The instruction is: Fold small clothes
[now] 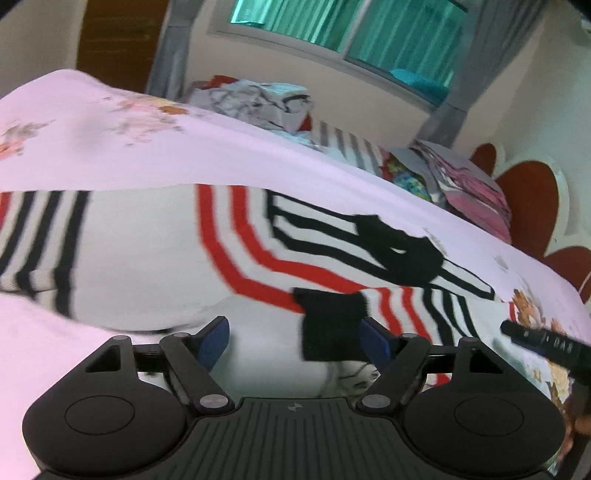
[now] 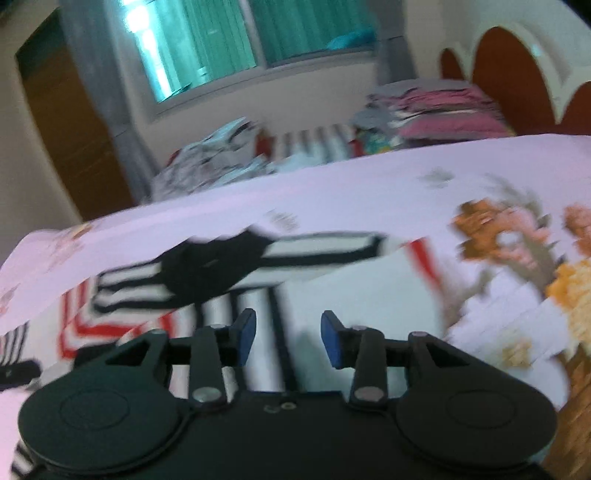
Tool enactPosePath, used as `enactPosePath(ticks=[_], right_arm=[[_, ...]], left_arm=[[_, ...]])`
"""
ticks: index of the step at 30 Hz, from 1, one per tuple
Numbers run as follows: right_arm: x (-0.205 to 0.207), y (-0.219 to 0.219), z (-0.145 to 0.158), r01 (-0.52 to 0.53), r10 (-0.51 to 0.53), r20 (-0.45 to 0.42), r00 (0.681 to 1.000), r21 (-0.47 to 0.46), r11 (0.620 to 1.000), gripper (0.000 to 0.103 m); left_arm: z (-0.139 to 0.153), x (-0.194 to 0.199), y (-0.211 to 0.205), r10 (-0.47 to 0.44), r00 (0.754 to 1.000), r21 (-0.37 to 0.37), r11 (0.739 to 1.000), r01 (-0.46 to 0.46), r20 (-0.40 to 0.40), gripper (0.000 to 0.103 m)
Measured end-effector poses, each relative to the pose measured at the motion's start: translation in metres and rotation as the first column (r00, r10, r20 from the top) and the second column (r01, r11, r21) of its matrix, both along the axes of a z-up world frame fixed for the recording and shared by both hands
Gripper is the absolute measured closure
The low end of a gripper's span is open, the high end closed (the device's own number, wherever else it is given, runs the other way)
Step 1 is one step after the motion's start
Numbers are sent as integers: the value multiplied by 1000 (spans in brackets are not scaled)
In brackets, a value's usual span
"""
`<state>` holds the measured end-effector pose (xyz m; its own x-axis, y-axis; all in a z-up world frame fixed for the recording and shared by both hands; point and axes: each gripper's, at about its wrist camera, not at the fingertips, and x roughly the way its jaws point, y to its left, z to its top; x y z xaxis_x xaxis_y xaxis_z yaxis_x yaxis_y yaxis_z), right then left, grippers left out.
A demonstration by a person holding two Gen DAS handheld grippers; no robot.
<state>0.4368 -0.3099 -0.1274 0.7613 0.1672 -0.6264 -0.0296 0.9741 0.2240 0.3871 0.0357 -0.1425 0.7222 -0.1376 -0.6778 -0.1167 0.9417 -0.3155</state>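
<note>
The white knitted top with red and black stripes (image 1: 155, 251) lies spread on the pink flowered bed (image 1: 110, 147), near its front edge. It looks soft, light and floppy, so pinch a hem corner. Both jaws stand apart, holding nothing.

The sweater (image 1: 155, 251) lies spread on the bed (image 1: 110, 155), just ahead of both claws. The left claw (image 1: 295, 341) hangs over its near edge, the right claw (image 2: 288, 338) over its right part. Behind it, along the bed's far edge, sit clothes piles (image 1: 258, 103), below the window (image 1: 351, 26). The headboard (image 1: 528, 195) stands right.
</note>
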Motion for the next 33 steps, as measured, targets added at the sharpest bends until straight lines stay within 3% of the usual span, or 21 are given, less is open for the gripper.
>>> enactPosePath(ticks=[13, 15, 23, 27, 33], right_arm=[[9, 104, -32, -52, 40, -98, 994, -117, 992, 60], [9, 119, -35, -51, 35, -107, 994, -154, 987, 56], [8, 180, -23, -78, 66, -77, 995, -152, 985, 58], [14, 207, -31, -105, 87, -112, 990, -175, 979, 56], [17, 228, -34, -120, 100, -115, 988, -183, 976, 56]], left_arm=[[-7, -19, 55, 18, 1000, -6, 1000, -19, -11, 26], [-8, -23, 72, 35, 999, -5, 999, -35, -15, 26], [-13, -35, 145, 135, 990, 21, 991, -135, -35, 26], [-19, -41, 178, 176, 983, 19, 984, -175, -46, 26], [-28, -54, 229, 262, 962, -36, 963, -265, -80, 26]])
